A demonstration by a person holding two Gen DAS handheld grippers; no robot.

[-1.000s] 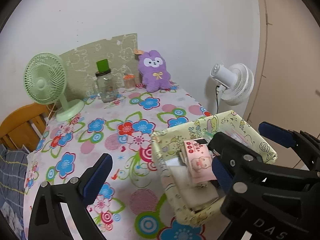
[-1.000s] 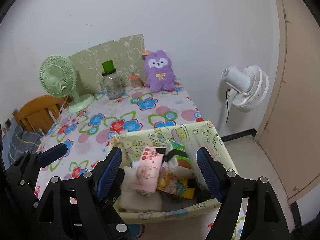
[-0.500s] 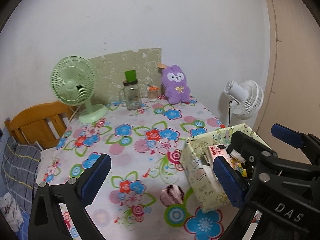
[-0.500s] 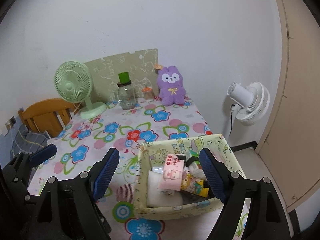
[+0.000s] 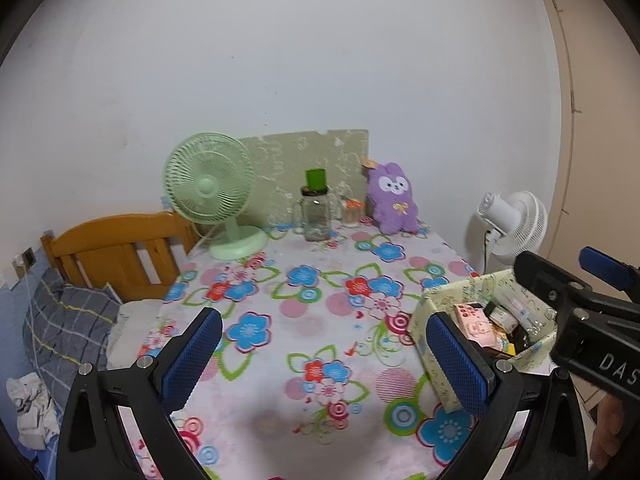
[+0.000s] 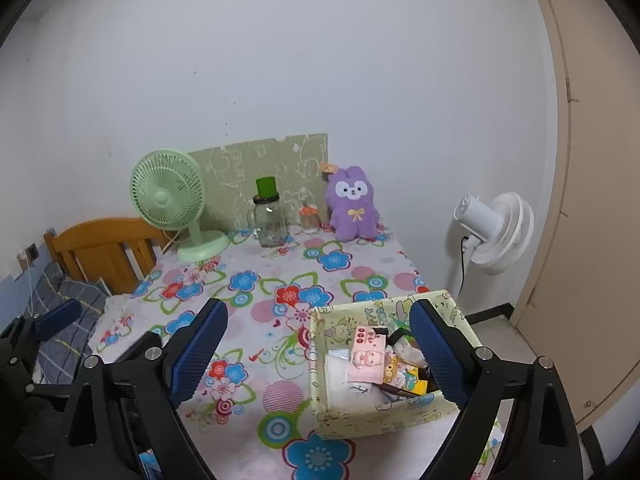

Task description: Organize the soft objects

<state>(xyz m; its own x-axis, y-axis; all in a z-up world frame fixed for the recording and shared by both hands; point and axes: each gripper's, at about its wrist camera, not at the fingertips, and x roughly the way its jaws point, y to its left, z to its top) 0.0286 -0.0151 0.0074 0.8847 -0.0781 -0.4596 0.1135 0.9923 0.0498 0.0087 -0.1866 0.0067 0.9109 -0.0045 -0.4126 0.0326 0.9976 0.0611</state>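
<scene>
My left gripper [image 5: 326, 356] and right gripper [image 6: 320, 348] both gape wide, holding nothing. The fuzzy purple plush bunny [image 6: 353, 209] sits upright at twelve o'clock, well beyond them; the soft-sided patterned fabric box [image 6: 384, 410] lies near at four o'clock.

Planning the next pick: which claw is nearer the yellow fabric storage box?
Right. The right claw is open just above the yellow fabric storage box, one finger over its contents. The left claw, also open, sits off to the box's left, over bare tablecloth.
</scene>
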